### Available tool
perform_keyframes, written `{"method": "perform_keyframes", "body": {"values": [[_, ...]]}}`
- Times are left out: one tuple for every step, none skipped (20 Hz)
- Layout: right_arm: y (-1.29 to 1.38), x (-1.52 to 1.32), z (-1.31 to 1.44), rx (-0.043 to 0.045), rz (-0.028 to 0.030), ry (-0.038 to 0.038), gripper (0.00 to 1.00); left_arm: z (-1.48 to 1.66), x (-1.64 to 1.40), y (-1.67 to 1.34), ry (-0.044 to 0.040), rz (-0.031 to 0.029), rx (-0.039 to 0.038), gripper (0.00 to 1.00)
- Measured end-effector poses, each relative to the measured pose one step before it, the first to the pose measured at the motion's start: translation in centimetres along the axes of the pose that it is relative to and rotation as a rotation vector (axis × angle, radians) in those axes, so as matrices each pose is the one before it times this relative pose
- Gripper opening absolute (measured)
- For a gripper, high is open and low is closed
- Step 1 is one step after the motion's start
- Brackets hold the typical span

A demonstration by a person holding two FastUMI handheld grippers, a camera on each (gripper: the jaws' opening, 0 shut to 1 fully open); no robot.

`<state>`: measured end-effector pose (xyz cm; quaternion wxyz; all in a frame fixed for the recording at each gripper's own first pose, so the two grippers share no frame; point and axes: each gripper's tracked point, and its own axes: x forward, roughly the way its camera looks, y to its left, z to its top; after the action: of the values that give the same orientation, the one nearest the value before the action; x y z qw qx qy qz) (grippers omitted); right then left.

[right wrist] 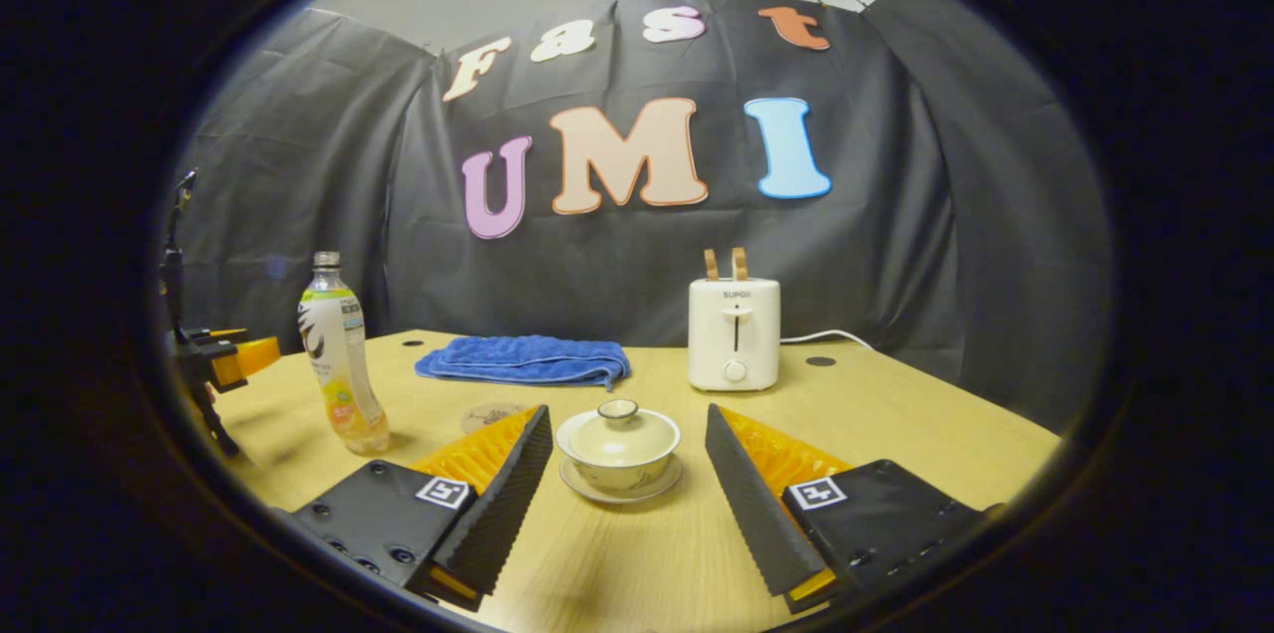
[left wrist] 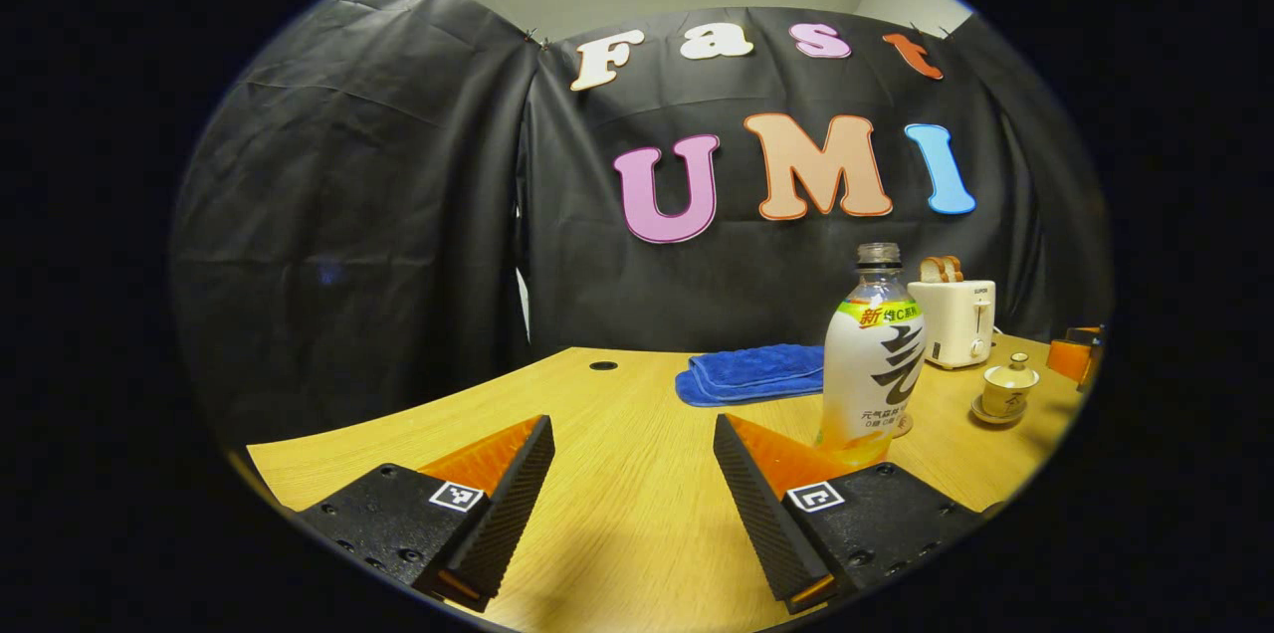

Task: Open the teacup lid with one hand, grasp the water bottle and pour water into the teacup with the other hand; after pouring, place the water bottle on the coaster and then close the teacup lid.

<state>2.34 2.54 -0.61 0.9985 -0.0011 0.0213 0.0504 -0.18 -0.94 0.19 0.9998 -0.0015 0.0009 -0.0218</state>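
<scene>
Lidded teacup sits dead ahead between the right hand-held gripper's spread, empty fingers, near the surface's front edge; upright water bottle stands just right of the released left hand-held gripper, probably untouched.

A clear bottle with a white label and no cap stands upright on the tabletop, a little yellowish liquid at its bottom. The cream teacup sits on its saucer, lid on. A round coaster lies flat between them.
</scene>
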Motion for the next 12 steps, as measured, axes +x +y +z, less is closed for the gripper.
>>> {"method": "perform_keyframes", "body": {"values": [[0.151, 0.398, 0.014, -0.00003, 0.00383, 0.00420, 1.00, -0.144, -0.102, -0.086, 0.00076, -0.00223, 0.00064, 0.94], [0.058, 0.344, -0.142, -0.00033, 0.00008, 0.00976, 0.95, 0.154, 0.019, -0.056, -0.00506, -0.00350, 0.00388, 0.94], [0.021, 0.419, -0.073, -0.00053, 0.00202, 0.00854, 0.95, 0.026, -0.012, -0.052, 0.00002, -0.00392, 0.00043, 0.94], [-0.037, 0.632, -0.135, -0.00062, -0.00217, 0.01144, 0.95, 0.005, 0.038, 0.023, 0.00174, -0.00075, -0.00110, 0.94], [-0.029, 0.562, -0.064, 0.00042, -0.00341, 0.00931, 0.95, 0.023, 0.035, 0.055, -0.00212, -0.00040, 0.00135, 0.94], [-0.086, 0.539, 0.057, -0.00139, -0.00436, 0.00320, 0.95, -0.037, 0.022, 0.023, 0.00175, -0.00004, -0.00051, 0.94], [0.016, 0.244, -0.009, -0.00188, -0.00346, 0.00169, 0.95, -0.073, -0.118, -0.011, -0.00100, -0.00086, -0.00018, 0.94], [0.107, 0.477, -0.040, -0.00022, 0.00239, 0.00141, 0.95, 0.010, 0.007, -0.043, 0.00002, -0.00119, 0.00052, 0.95], [0.075, 0.471, -0.007, -0.00052, 0.00155, 0.00238, 0.95, -0.074, 0.004, -0.075, 0.00014, 0.00006, -0.00048, 0.94], [0.043, 0.480, -0.066, 0.00099, 0.00086, 0.00655, 0.95, 0.063, 0.049, -0.038, -0.00018, -0.00025, 0.00029, 0.94], [0.033, 0.620, -0.173, 0.00011, -0.00030, 0.00794, 0.95, -0.016, -0.043, 0.014, 0.00008, 0.00006, -0.00004, 0.94], [0.135, 0.443, -0.109, -0.00092, 0.00480, 0.01054, 0.95, 0.064, 0.066, 0.039, -0.00002, 0.00002, 0.00008, 0.94]]}}
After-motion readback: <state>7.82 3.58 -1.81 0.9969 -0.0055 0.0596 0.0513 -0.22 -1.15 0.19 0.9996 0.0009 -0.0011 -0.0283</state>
